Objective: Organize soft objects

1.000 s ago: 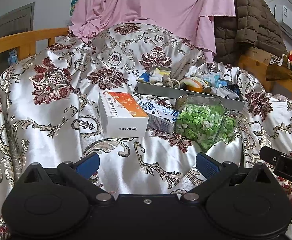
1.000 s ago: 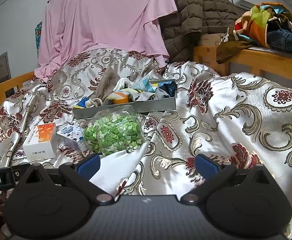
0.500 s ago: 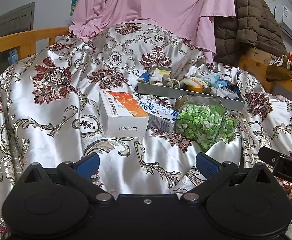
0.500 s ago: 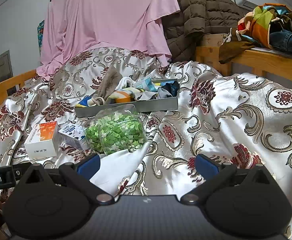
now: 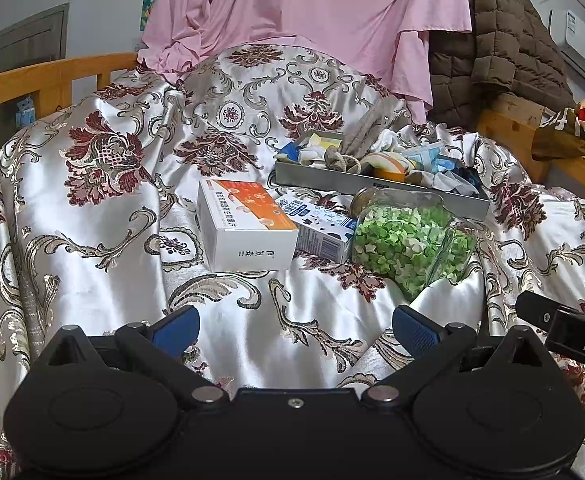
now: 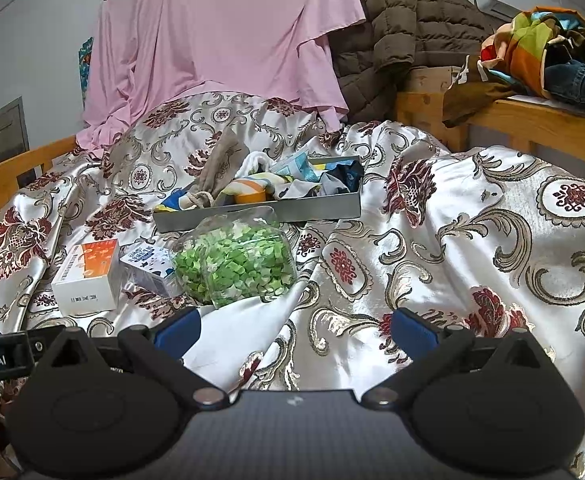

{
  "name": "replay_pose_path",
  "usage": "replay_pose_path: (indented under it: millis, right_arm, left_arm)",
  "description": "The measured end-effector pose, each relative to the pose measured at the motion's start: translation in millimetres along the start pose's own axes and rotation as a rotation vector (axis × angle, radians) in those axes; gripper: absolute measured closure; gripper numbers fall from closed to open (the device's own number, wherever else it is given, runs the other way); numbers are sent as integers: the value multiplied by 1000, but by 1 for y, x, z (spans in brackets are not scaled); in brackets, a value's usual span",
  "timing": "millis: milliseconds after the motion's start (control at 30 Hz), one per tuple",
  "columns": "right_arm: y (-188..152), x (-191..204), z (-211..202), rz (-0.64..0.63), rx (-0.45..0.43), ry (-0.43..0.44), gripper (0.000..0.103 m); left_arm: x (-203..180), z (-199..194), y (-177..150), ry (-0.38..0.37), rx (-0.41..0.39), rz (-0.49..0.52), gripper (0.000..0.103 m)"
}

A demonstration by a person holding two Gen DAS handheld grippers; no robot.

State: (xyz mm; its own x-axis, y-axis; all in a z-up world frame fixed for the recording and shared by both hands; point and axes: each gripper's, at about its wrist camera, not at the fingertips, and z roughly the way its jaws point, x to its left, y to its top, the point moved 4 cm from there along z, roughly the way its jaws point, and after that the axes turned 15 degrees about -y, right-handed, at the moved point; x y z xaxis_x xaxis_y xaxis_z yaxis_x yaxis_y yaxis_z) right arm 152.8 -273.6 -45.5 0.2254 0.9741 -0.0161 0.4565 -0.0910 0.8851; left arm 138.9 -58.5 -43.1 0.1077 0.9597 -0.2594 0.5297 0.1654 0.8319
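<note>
Your left hand-held gripper [image 5: 294, 326] hangs released above the satin bedspread [image 5: 92, 240], its blue fingers wide apart with nothing between them, and your right hand-held gripper [image 6: 295, 326] is released and empty as well, low over the same cloth. The soft objects sit ahead of you, heaped in the grey metal tray [image 5: 332, 178] on the bed: a knotted beige drawstring pouch [image 5: 342, 160], an orange-and-white rolled cloth [image 5: 388, 162] and crumpled blue and white fabric pieces [image 5: 432, 160]. Expect them to be light and limp; they will sag and drag their neighbours, so pinch a thick fold or the pouch's knot rather than a loose edge. The satin beneath looks slippery and may bunch if you press into it. Just in front of the tray lies a clear jar [image 5: 408, 248] packed with green paper stars, on its side; it looks hard, smooth and prone to roll, so steer round it. Beside it are a blue-and-white carton [image 5: 320, 228] and an orange-and-white box [image 5: 244, 228] printed in Chinese characters too small to read. On the other tool's body you can read "DA" in the left view and "obot.AI" in the right.
</note>
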Motion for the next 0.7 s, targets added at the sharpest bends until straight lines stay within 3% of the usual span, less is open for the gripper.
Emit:
replay_pose_path:
  millis: [700]
  right_arm:
    - [-1,1,1,-8,7,10,0]
  left_arm:
    - [0,-1,-1,0,2,0,1]
